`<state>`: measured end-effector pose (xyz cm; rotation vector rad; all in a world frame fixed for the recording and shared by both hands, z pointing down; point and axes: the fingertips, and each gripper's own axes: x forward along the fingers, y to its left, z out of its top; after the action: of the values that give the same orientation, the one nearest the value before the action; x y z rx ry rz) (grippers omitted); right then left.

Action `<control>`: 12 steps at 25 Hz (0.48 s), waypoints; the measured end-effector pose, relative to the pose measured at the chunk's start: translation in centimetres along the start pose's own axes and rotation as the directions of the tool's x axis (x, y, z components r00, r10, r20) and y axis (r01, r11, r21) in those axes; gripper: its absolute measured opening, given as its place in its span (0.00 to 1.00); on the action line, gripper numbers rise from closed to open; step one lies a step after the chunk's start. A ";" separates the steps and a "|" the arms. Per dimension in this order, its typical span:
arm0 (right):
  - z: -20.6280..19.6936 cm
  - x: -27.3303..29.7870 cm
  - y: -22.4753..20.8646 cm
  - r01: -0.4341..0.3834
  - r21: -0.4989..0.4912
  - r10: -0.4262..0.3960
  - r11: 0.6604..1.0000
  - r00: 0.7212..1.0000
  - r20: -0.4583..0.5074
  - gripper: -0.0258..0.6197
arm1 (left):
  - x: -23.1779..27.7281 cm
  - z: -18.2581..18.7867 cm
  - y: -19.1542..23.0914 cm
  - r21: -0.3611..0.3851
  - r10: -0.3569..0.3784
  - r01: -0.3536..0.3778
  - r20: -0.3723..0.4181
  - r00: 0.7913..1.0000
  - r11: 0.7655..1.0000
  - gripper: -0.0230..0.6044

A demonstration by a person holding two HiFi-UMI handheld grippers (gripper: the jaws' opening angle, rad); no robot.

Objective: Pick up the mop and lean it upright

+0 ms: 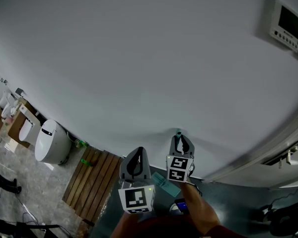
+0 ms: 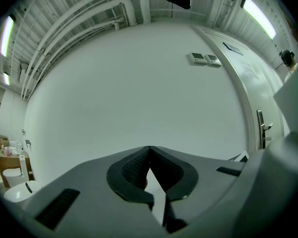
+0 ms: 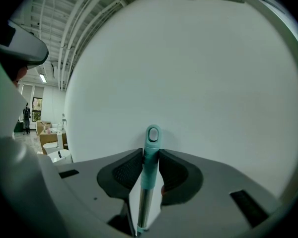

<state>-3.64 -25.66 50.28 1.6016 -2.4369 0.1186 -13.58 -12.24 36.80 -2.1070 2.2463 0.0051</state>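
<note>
The right gripper (image 3: 150, 153) clasps the teal top of the mop handle (image 3: 152, 136), upright near the far white wall (image 1: 139, 58). The left gripper (image 2: 149, 151) is clenched on nothing. The leaning step seems in hand: next, rest the handle against the wall, then let go gently.

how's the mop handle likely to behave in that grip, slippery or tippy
Probably stiff: the mop handle runs straight through the right gripper. Its smooth metal tube may slide or twist. Close to the bare wall, it could tip sideways if released.

Soft, even light from 3 ceiling strips (image 2: 258, 15) — wall (image 1: 139, 58) barely shadowed; all 3 views sharp, fisheye-bent, corners vignetted black.
</note>
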 end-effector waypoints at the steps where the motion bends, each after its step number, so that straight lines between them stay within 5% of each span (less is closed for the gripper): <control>1: 0.0 0.0 0.0 -0.001 0.001 0.001 1.000 1.000 0.000 0.22 | 0.0 0.0 0.0 0.005 0.000 0.000 -0.001 1.000 1.000 0.06; 12: 0.0 -2.8 0.9 -0.035 0.004 0.035 0.999 0.999 0.022 0.21 | -0.2 0.2 0.2 0.005 0.009 -0.009 0.011 1.000 1.000 0.06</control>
<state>-3.41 -22.79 49.74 1.5711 -2.4833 0.1124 -13.71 -11.98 36.61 -2.0897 2.2471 0.0118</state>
